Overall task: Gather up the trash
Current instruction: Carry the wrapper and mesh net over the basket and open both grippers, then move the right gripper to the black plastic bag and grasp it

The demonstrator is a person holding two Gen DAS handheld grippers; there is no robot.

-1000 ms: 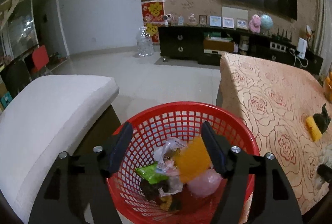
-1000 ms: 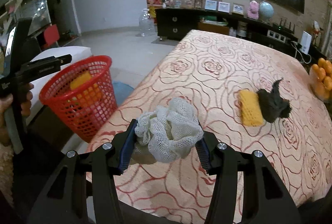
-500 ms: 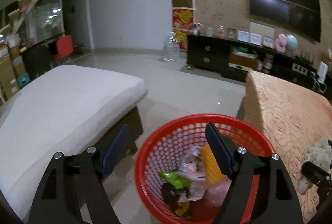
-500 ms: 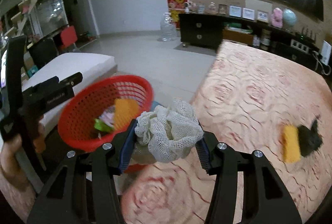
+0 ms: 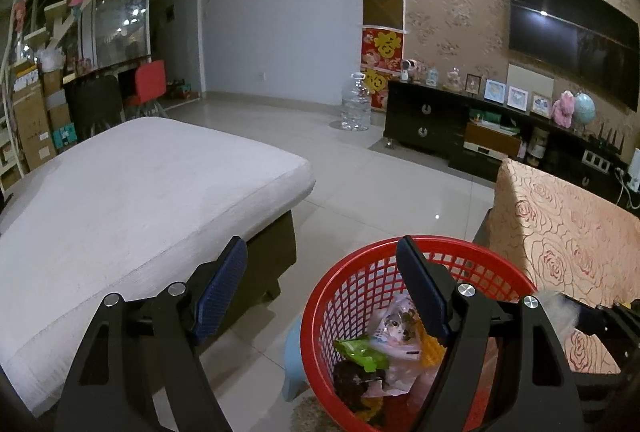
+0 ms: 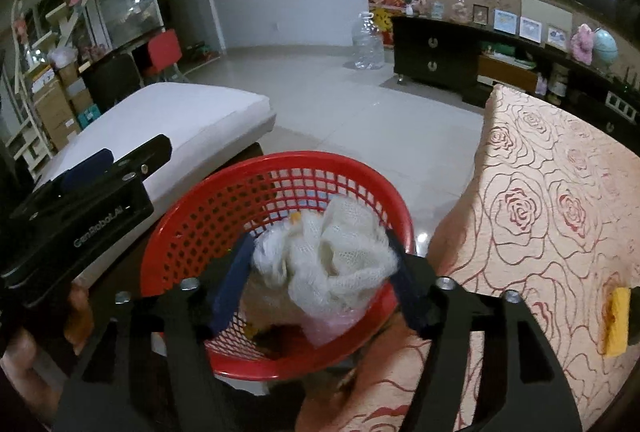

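Note:
A red plastic basket [image 6: 192, 228] stands on the floor beside the table; it also shows in the left wrist view [image 5: 340, 296], holding wrappers and other trash. My right gripper [image 6: 320, 256] is shut on a white mesh wad [image 6: 336, 252] and holds it over the basket's opening. My left gripper [image 5: 320, 272] is open and empty, left of and above the basket; it shows at the left of the right wrist view [image 6: 100, 184]. A yellow sponge [image 6: 616, 320] lies on the table at the right edge.
A table with a rose-patterned cloth [image 6: 560, 192] is right of the basket. A white cushioned bench [image 5: 120, 200] is left of it. A small blue stool [image 5: 294, 364] stands by the basket's base. A dark TV cabinet [image 5: 460, 128] lines the far wall across tiled floor.
My right gripper has carried the mesh wad left off the table to above the basket. My left gripper has drawn back and to the left, away from the basket.

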